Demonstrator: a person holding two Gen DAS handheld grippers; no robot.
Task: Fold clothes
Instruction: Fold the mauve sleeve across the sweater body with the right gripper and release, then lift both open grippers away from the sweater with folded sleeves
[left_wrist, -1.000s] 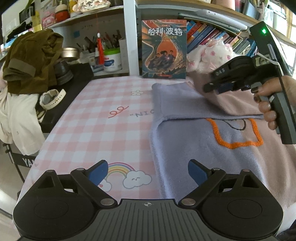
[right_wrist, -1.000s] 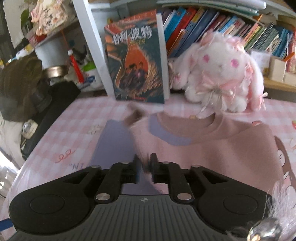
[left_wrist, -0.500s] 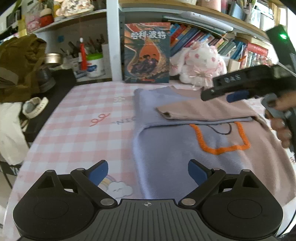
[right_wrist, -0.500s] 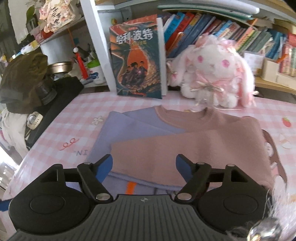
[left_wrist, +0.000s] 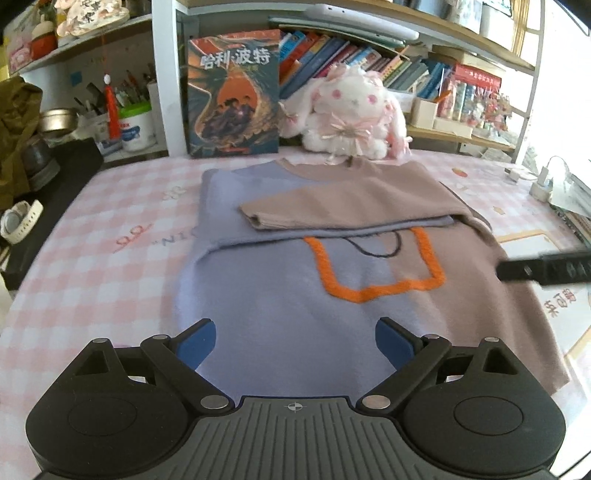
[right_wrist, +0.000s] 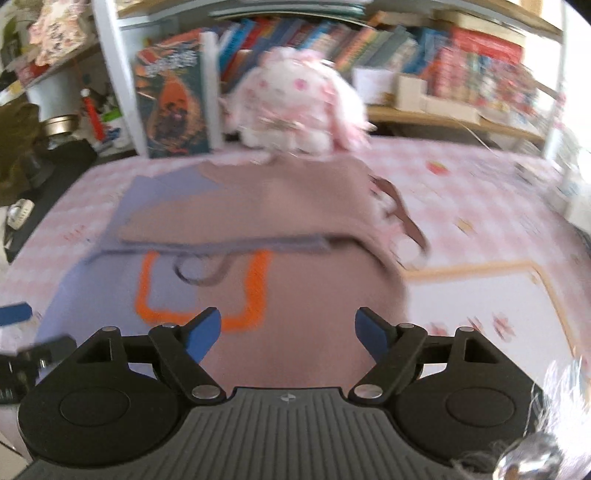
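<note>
A lilac and dusty-pink sweater (left_wrist: 295, 295) with an orange outline lies flat on the pink checked table; it also shows in the right wrist view (right_wrist: 288, 280). Its pink sleeve (left_wrist: 343, 206) is folded across the chest. My left gripper (left_wrist: 295, 343) is open and empty over the sweater's near hem. My right gripper (right_wrist: 288, 332) is open and empty above the sweater's lower right part. The tip of the right gripper shows at the right edge of the left wrist view (left_wrist: 543, 269).
A white plush rabbit (left_wrist: 347, 118) and a standing book (left_wrist: 232, 96) sit behind the sweater against the bookshelf. A brown garment (left_wrist: 14, 140) and a white watch (left_wrist: 18, 221) lie at the far left. A charger (left_wrist: 543, 184) lies at the right.
My right gripper opened, let go of the pink sleeve across the chest, and pulled back toward the lower right. My left gripper shifted right, over the sweater's hem.
</note>
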